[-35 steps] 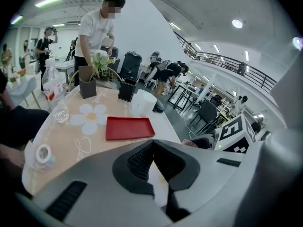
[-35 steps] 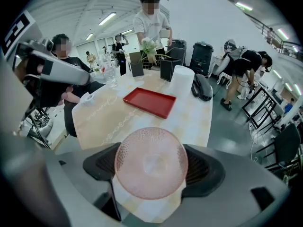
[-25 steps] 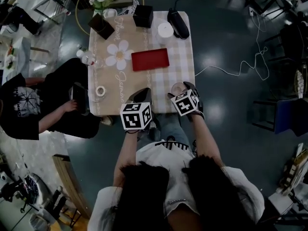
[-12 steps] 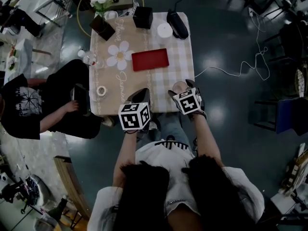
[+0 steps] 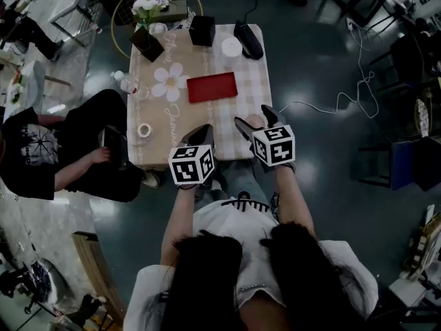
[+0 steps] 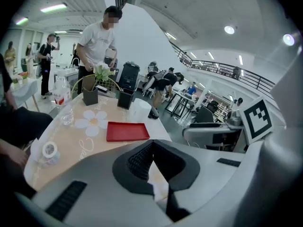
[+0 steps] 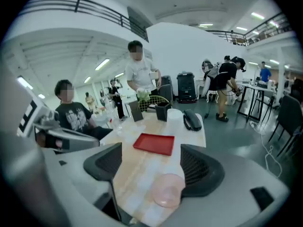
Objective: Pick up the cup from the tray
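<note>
The left gripper (image 5: 200, 134), grey plastic with a marker cube on top, hovers over the near edge of the tabletop (image 5: 251, 92) with its dark ribbed jaws brought together and nothing between them. Beside it, the right gripper (image 7: 152, 167) has its jaws spread wide apart. A small round cup of translucent pink plastic (image 7: 168, 189) stands between them on the pale checked cloth, close against the right-hand ribbed pad; whether it touches the pad cannot be told. The cup sits near the tabletop's front edge, well apart from the flat rectangular red tray (image 7: 154, 143), which lies farther in, around the middle, with a low raised rim. To the left of the tray, a tan runner carries a large white daisy print (image 5: 170, 79), and a small roll of tape (image 5: 144, 129) lies on it near the left edge. At the far end stand a white cylinder (image 5: 231, 47), a black cube-shaped box (image 5: 202, 30) and a long glossy black object (image 5: 249, 38).
</note>
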Motion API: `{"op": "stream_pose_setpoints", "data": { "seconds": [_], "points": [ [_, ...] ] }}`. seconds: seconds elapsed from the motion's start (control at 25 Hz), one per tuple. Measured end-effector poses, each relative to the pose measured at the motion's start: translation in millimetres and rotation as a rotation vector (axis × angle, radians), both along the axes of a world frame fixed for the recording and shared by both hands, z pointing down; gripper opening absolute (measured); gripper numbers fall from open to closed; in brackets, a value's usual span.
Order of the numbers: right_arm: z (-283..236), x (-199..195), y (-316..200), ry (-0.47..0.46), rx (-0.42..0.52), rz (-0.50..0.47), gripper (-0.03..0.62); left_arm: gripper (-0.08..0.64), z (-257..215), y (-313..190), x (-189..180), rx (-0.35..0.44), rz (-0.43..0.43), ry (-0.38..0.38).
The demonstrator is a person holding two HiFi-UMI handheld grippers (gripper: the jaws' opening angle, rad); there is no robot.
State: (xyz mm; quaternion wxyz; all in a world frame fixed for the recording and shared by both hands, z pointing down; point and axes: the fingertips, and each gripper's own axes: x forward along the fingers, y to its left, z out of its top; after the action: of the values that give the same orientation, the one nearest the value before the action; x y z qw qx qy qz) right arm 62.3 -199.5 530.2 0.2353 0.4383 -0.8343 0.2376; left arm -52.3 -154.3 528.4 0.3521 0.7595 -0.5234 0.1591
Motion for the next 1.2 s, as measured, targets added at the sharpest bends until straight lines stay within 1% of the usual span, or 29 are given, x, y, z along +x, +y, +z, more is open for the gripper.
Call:
{"op": "stream_pose_setpoints", "data": {
  "seconds": [0.08,0.12,0.16,0.24,0.36,0.48,0.6,0.92,1.2],
  "points": [
    [-16.1,-1.0,2.4,-0.073,0.014,0.032,0.391,0.008,-5.9,3.4,-2.0,0.018,-0.006,0.01],
    [-21.6,-1.5,4.8,-0.09,0.019,0.041,0.391,0.008,-8.7,5.7,-3.0,0.026,-0.009,0.015],
    [-25.5,-2.4,8.2,-0.098,0.021,0.045,0.39,0.008,-11.2,8.4,-4.1,0.032,-0.011,0.018],
    [-30.5,-4.9,15.8,-0.099,0.024,0.049,0.356,0.008,-15.5,13.8,-6.1,0.043,-0.012,0.024],
    [-36.5,-8.1,25.2,-0.092,0.041,0.059,0.224,0.008,-20.2,20.5,-7.3,0.055,-0.009,0.029],
    [-37.7,-7.0,33.3,-0.063,0.055,0.086,0.152,0.008,-21.2,28.9,-6.1,0.063,0.005,0.03],
    [-34.1,-0.8,37.3,-0.003,0.053,0.135,0.009,0.008,-21.1,35.9,-7.0,0.069,0.016,0.026],
    [-30.9,3.2,49.2,0.038,0.054,0.183,0.008,0.008,-17.0,48.5,-13.6,0.066,0.025,0.027],
    [-36.9,-1.7,53.8,0.072,0.079,0.185,0.006,0.008,-19.5,51.0,-14.6,0.081,0.045,0.024]
  ]
}}
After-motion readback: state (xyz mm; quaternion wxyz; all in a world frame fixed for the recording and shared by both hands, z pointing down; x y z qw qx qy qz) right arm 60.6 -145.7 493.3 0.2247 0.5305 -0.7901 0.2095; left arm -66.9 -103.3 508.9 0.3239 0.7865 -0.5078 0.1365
